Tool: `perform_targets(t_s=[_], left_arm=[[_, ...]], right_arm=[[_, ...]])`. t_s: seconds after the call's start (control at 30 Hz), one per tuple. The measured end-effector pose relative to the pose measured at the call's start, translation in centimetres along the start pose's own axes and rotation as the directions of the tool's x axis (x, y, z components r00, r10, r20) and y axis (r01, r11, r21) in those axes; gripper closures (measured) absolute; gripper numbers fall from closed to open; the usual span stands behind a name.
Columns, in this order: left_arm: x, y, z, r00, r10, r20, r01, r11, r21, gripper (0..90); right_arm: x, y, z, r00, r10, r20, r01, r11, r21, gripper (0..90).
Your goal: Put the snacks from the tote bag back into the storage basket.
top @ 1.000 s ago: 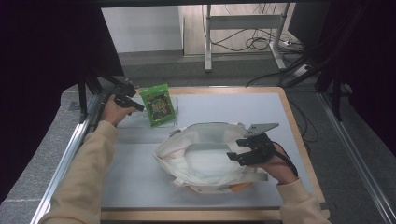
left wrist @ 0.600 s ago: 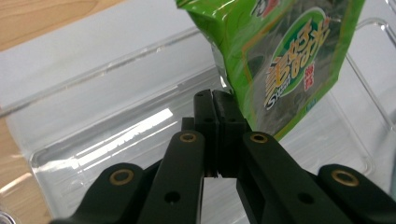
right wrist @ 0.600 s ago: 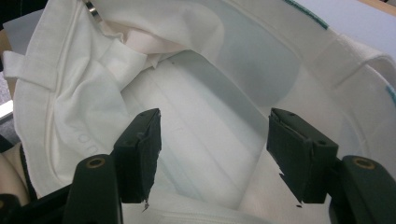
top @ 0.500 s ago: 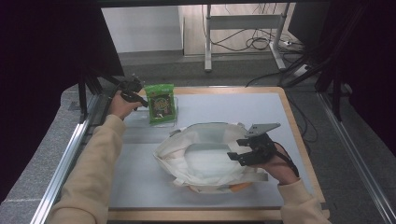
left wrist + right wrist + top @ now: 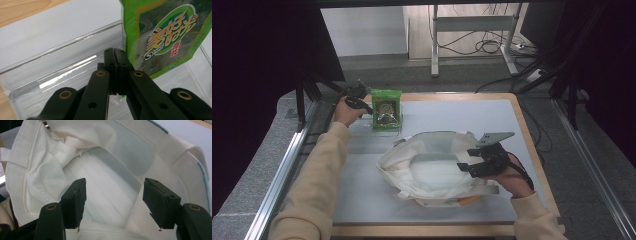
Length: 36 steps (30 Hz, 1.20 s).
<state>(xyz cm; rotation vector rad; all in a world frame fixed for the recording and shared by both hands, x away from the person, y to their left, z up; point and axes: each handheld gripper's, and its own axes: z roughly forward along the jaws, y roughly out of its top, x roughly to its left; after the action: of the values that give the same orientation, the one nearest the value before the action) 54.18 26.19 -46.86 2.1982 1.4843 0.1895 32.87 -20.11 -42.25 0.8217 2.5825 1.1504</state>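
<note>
A green snack packet (image 5: 386, 109) (image 5: 162, 32) with printed lettering stands in a clear plastic tray (image 5: 384, 129) (image 5: 62, 62) at the table's far left. My left gripper (image 5: 358, 98) (image 5: 115, 53) is shut with nothing between its jaws, just left of the packet and over the tray. A white cloth tote bag (image 5: 432, 167) (image 5: 100, 170) lies in the middle of the table with its mouth wide open. My right gripper (image 5: 468, 160) (image 5: 115, 187) sits at the bag's right rim, open, its jaws spread over the bag's pale inside.
The grey table top (image 5: 462, 112) has a wooden border (image 5: 532, 145). A metal rail (image 5: 287, 165) runs along the left side. Table legs and cables (image 5: 492, 45) lie on the floor beyond the far edge.
My left hand has shifted a little away from me and to the right, bringing its shut gripper up beside the green packet. The right gripper and the bag have stayed put.
</note>
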Motion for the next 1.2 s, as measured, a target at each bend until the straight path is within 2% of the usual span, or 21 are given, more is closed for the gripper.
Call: perform_targets(t_s=[0.03,0.07,0.13,0.27,0.53,0.73,0.9,1.07,1.2], left_arm=[[0.1,-0.1,-0.1,1.0,0.005,0.001,-0.005,1.0,0.005,89.9],[0.1,-0.2,-0.2,1.0,-0.008,0.001,0.008,0.9999,-0.009,89.9],[0.3,-0.3,-0.5,1.0,0.001,-0.003,-0.001,1.0,-0.002,89.8],[0.4,-0.8,-1.2,1.0,0.0,0.001,0.0,0.9997,-0.026,89.9],[0.5,-2.4,-3.1,0.9994,0.028,0.022,-0.027,0.9972,-0.069,90.0],[-0.5,-3.8,-4.6,0.9963,0.065,0.055,-0.058,0.9914,-0.118,90.0],[-1.6,-4.9,-6.0,0.9902,0.108,0.089,-0.093,0.9833,-0.157,90.0],[-2.8,-6.3,-6.8,0.9859,0.143,0.088,-0.126,0.9772,-0.171,90.0],[-3.6,-7.5,-7.4,0.9833,0.15,0.103,-0.128,0.9736,-0.189,88.5]], right_arm=[[0.0,0.0,0.0,1.0,0.0,0.0,0.0,1.0,0.0,35.3],[0.0,0.0,0.0,1.0,-0.002,0.0,0.002,1.0,-0.001,35.3],[0.0,0.0,0.0,1.0,0.0,0.0,0.0,1.0,0.0,35.3],[0.0,0.0,0.0,1.0,-0.005,-0.001,0.005,1.0,-0.001,35.2],[0.1,0.2,0.2,1.0,-0.006,-0.006,0.006,1.0,-0.002,35.3],[0.2,0.4,0.4,0.9999,-0.003,-0.013,0.003,1.0,-0.006,35.2],[0.1,0.4,0.5,0.9999,-0.005,-0.014,0.005,1.0,-0.004,35.2],[0.2,0.3,0.5,0.9998,-0.007,-0.018,0.006,1.0,-0.006,35.2],[0.3,0.3,0.5,0.9996,-0.013,-0.025,0.013,0.9999,-0.007,35.2]])
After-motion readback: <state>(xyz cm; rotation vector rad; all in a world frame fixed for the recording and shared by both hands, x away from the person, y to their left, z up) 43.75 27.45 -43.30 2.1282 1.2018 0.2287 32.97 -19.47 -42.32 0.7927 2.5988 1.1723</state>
